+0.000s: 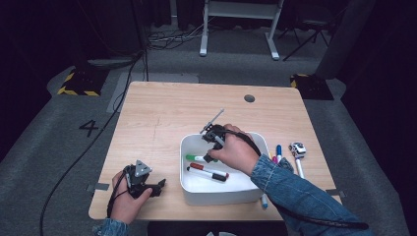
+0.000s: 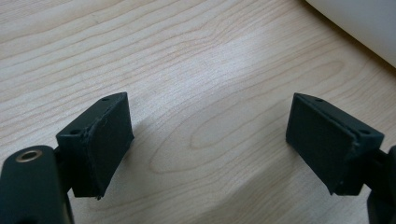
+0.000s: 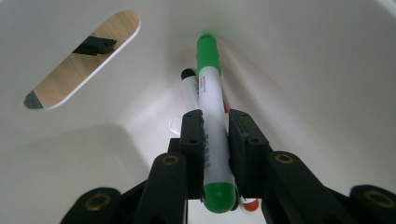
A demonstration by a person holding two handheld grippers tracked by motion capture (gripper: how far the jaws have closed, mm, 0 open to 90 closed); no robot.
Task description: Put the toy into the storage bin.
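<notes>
Green marker point(image 3: 212, 135) sits squeezed tight in the right hand-held gripper point(image 3: 215, 140) inside the white bin point(image 3: 303, 70), while the left hand-held gripper point(image 2: 208, 140) rests wide open, empty, on the desk point(image 2: 187, 56).

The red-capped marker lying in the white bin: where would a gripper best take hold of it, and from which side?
Probably mid-barrel, from straight above. The red-capped marker lies flat on the floor of the white bin, so its long white barrel offers two parallel sides for the jaws to straddle crosswise. The bin walls block a level approach. The right gripper, shut on the green-capped marker, holds that one mid-barrel too.
</notes>
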